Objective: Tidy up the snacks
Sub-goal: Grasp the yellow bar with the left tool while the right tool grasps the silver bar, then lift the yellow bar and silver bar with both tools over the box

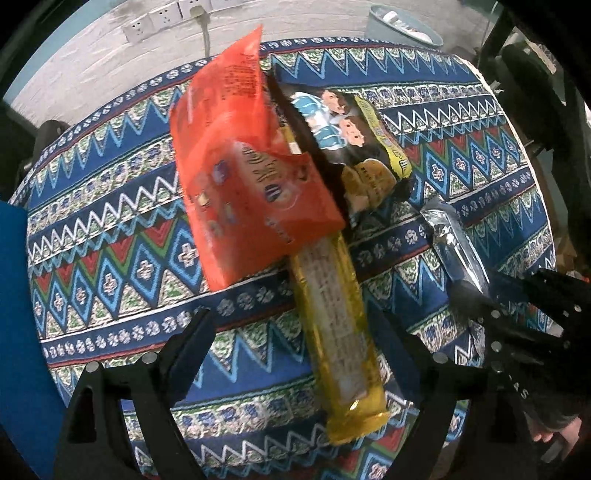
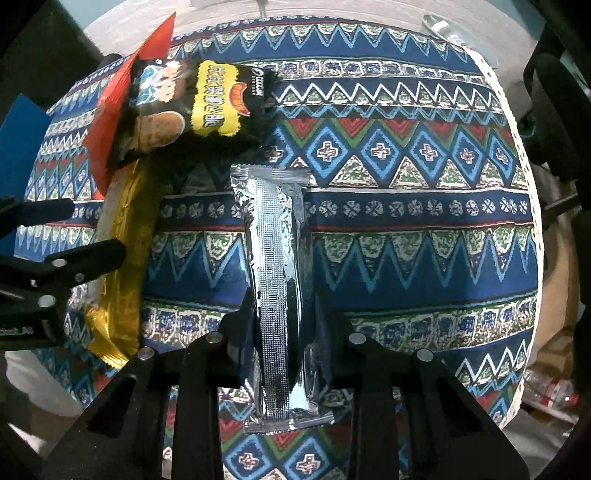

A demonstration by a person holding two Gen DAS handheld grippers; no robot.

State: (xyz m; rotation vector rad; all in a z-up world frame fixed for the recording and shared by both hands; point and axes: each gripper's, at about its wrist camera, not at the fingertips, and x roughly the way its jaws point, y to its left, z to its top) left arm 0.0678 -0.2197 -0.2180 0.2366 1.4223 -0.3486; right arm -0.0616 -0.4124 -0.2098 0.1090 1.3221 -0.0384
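A long yellow snack packet (image 1: 332, 332) lies on the patterned tablecloth (image 1: 110, 221), its far end under an orange packet (image 1: 240, 166) and a black cartoon-printed bag (image 1: 354, 147). My left gripper (image 1: 297, 325) points down over the yellow packet, its fingers wide apart on either side and not pressing on it: open. In the right wrist view, my right gripper (image 2: 282, 332) is shut on a silver foil packet (image 2: 280, 240) that reaches away across the cloth. The left gripper (image 2: 70, 232) shows at that view's left edge, beside the yellow packet (image 2: 125, 240) and below the black bag (image 2: 192, 99).
The round table's edge (image 2: 524, 184) curves down the right side. Beyond the table stand a pale bin (image 1: 402, 26), wall sockets (image 1: 162, 18) and dark furniture (image 1: 535, 92). A blue surface (image 1: 14, 295) sits at the left edge.
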